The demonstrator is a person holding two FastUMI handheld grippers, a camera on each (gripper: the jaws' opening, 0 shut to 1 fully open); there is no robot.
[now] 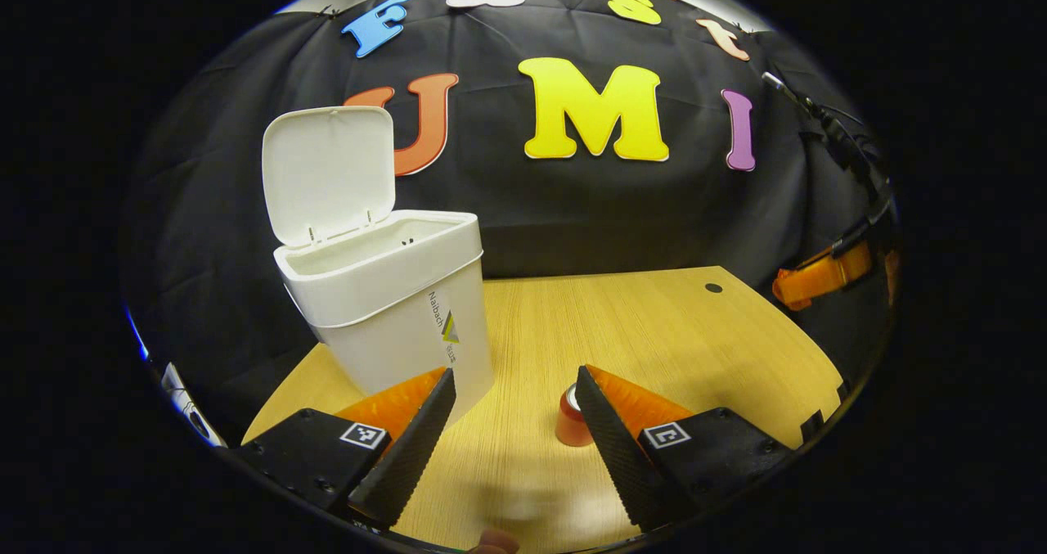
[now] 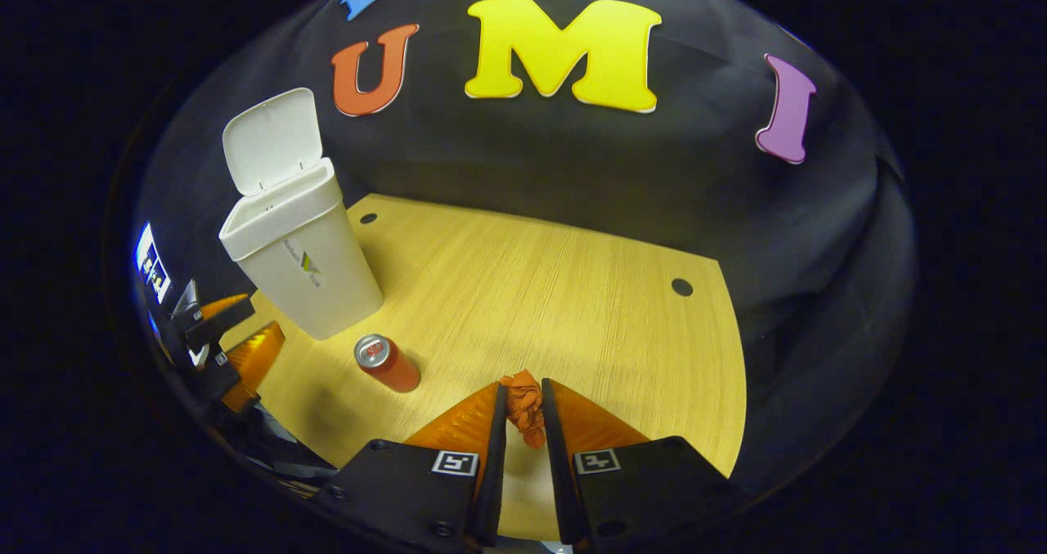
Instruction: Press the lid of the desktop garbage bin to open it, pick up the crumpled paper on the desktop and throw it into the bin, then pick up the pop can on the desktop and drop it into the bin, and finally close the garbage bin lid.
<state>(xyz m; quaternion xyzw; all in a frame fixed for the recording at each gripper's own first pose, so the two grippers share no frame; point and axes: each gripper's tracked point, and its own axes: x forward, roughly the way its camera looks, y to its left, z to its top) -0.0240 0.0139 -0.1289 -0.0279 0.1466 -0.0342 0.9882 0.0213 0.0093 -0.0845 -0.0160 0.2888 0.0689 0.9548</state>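
Note:
The white bin (image 1: 384, 317) stands at the desk's left with its lid (image 1: 327, 169) swung up and open. My left gripper (image 1: 515, 371) is open, just in front of the bin. The red pop can (image 1: 568, 423) stands upright, partly hidden behind its right finger. In the right gripper view, my right gripper (image 2: 523, 385) is shut on the crumpled orange paper (image 2: 525, 411), over the desk's near middle. Left of it stand the can (image 2: 386, 363) and the open bin (image 2: 298, 259) with its raised lid (image 2: 270, 141). The left gripper (image 2: 233, 341) shows at the far left edge.
The wooden desk (image 2: 532, 292) has small round holes (image 2: 681, 286) near its back and right edges. Black cloth walls it in behind and to the right. The right gripper's orange body (image 1: 818, 280) shows at the right of the left gripper view.

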